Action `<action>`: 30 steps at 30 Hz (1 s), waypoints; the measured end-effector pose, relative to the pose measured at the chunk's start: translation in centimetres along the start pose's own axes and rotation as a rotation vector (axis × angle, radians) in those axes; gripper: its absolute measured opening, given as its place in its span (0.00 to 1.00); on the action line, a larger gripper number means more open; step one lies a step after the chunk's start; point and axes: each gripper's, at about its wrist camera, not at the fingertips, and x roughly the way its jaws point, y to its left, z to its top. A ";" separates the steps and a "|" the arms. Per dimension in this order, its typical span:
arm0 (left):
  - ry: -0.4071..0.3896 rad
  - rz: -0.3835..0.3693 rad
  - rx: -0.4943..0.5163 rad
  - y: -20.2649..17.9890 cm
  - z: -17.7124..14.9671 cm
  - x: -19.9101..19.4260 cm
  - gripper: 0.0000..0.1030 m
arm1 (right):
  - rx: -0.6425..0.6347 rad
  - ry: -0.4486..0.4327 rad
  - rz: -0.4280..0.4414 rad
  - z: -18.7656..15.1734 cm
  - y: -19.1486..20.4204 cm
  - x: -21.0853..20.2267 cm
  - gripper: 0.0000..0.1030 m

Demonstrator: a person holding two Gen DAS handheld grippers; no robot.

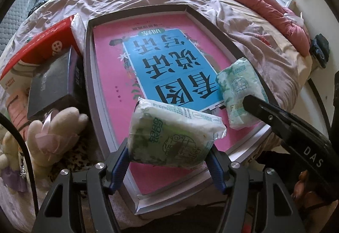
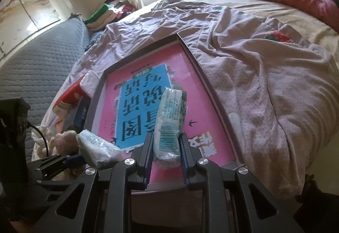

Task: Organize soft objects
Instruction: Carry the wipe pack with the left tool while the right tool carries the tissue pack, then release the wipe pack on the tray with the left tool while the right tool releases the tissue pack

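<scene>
Sorting is looking barely under way: both tissue packs are hanging over the shallow tray [image 1: 89,76] with its pink book, neither set down yet. Left tongs [image 1: 169,154] are pinching the near tissue pack [image 1: 173,135] by its sides, above the tray's near end. Right tongs [image 2: 165,152] are squeezing the second tissue pack [image 2: 169,123] edge-up, near the right rim. Plush toy [image 1: 57,133] is waiting beside the tray, untouched.

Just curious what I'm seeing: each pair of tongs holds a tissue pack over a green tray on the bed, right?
Nearly. The tray is grey with a pink liner, not green, as the left wrist view shows. Both the left tongs and right tongs do grip tissue packs above it.
</scene>
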 end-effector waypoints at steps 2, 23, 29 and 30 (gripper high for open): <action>0.001 -0.005 -0.005 0.1 0.0 0.0 0.65 | 0.017 -0.004 -0.007 0.0 -0.4 -0.1 0.26; -0.007 -0.027 -0.003 0.0 -0.1 0.2 0.68 | -0.019 -0.053 -0.138 0.1 -0.6 -1.5 0.52; -0.013 -0.022 -0.001 0.0 0.1 -0.1 0.70 | -0.024 -0.073 -0.124 0.1 -0.2 -2.2 0.54; -0.014 -0.020 -0.001 0.0 0.2 -0.2 0.70 | -0.025 -0.073 -0.125 0.1 -0.1 -2.2 0.54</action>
